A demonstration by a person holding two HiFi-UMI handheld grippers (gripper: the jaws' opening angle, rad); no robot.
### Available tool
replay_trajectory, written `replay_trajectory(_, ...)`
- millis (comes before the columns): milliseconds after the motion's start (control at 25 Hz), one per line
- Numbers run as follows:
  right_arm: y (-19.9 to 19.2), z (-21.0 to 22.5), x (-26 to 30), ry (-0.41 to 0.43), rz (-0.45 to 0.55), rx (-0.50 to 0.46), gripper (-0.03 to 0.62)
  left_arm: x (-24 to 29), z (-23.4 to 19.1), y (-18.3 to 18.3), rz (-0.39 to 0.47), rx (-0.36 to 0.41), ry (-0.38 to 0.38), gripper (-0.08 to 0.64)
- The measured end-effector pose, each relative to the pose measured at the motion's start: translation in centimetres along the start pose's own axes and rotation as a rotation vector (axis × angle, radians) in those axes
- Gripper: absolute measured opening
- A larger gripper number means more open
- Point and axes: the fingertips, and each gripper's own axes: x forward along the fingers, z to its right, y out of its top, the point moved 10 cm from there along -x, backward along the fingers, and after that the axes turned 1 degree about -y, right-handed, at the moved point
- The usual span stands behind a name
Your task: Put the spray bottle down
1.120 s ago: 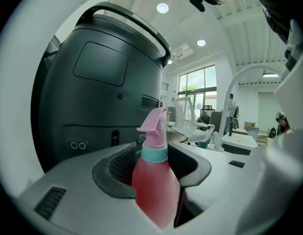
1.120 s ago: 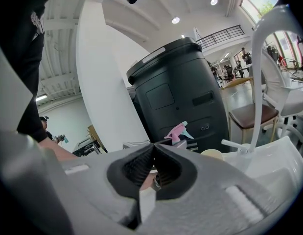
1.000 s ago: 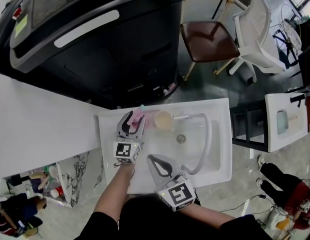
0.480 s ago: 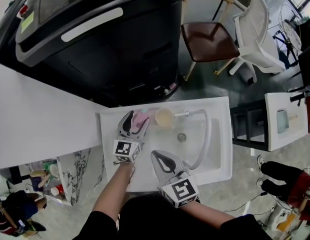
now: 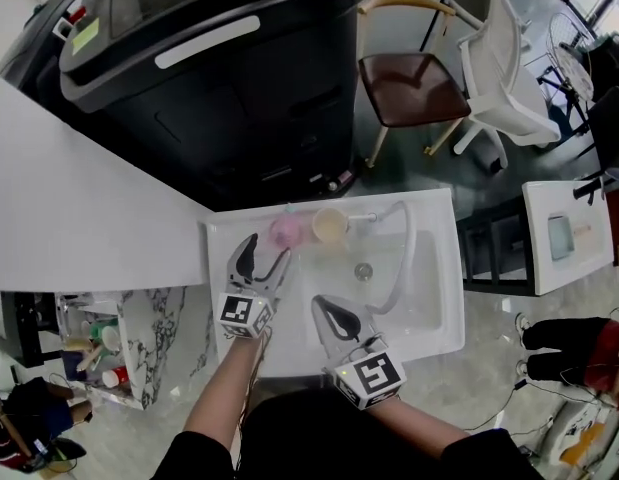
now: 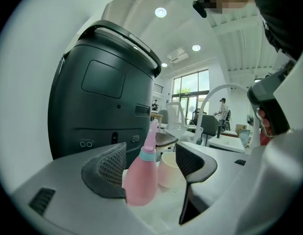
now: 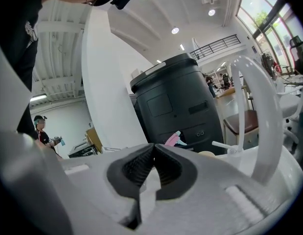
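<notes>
The pink spray bottle [image 5: 285,231] stands upright on the back left corner of the white sink [image 5: 441,308], next to a cream cup [image 5: 329,226]. My left gripper [image 5: 270,247] sits just short of the bottle, its jaws opening wide. In the left gripper view the bottle [image 6: 141,177] stands ahead between the spread fingers [image 6: 106,170], and neither pad touches it. The cup [image 6: 168,169] is right behind it. My right gripper [image 5: 334,320] hangs over the sink's front part, shut and empty. From the right gripper view the bottle's pink nozzle [image 7: 173,139] peeks over the closed jaws.
A white arched faucet [image 5: 404,258] curves over the basin, with the drain [image 5: 363,271] below it. A big black bin [image 5: 219,78] stands behind the sink. A white counter [image 5: 79,218] runs off to the left. A brown chair [image 5: 414,83] and a white chair [image 5: 509,58] stand beyond.
My left gripper has opened off the spray bottle and drawn back toward me. The bottle stays standing by the cup. My right gripper has shifted slightly, still shut.
</notes>
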Motion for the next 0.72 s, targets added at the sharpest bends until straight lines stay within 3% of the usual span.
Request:
replay_trajectory(440,-1.6,-5.2,-5.5,-0.071,0.015,-0.071,-0.002,-13.0,6.3,4.7,0.047,0.033,-0.033,0.310)
replay_trajectory(560,-1.9,-6.9,-7.5,-0.093,0.018,-0.093,-0.002,-17.0,8.0,5.6,0.064,0.003,-0.022,0.310)
replay_trajectory(720,-2.8,-10.1,-10.3,-0.108,0.010,-0.111,-0.002,-22.9,10.4,5.7,0.080,-0.098,-0.005,0.297)
